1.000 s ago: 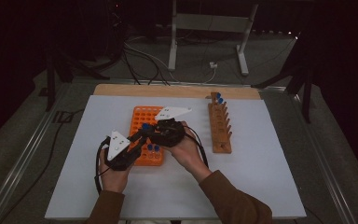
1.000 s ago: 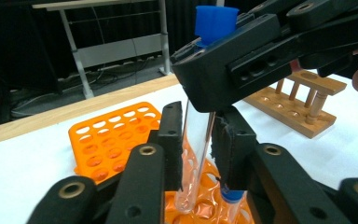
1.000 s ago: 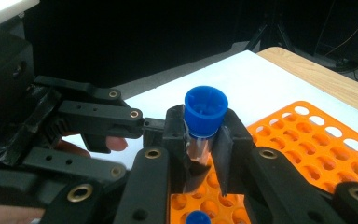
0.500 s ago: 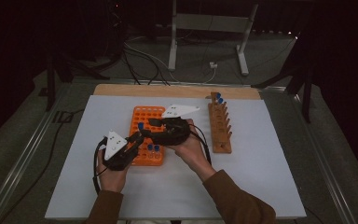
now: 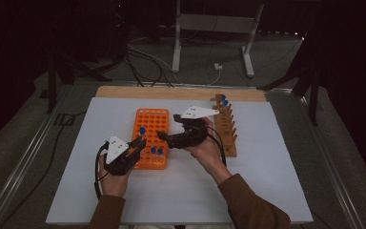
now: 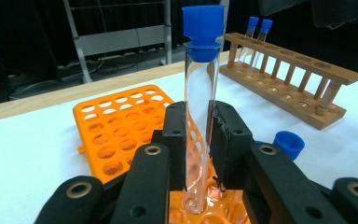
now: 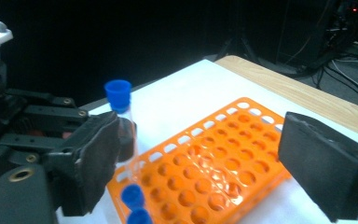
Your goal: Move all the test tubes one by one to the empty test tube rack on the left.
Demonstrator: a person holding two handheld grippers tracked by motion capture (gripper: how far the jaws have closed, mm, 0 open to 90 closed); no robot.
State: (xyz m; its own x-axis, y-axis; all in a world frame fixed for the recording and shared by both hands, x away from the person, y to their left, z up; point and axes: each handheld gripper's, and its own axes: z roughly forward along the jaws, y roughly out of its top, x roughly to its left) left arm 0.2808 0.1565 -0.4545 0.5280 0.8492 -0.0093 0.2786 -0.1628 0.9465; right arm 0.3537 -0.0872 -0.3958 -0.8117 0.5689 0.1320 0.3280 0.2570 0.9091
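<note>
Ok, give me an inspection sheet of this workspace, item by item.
Surface: white table top, wooden strip at the far edge.
Job's things: orange rack with capped tubes; blue-capped tube upright in it.
Clutter: wooden rack with two capped tubes.
Grippers: left gripper shut on the blue-capped tube; right gripper open, jaws just opened, nothing between.
Cables: black gripper cable; floor cables beyond.
Surroundings: dark; metal stand behind.

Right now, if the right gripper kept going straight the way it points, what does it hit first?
Probably the orange rack: the open right gripper points across it toward the capped tube in the left gripper. Depth is unclear.
</note>
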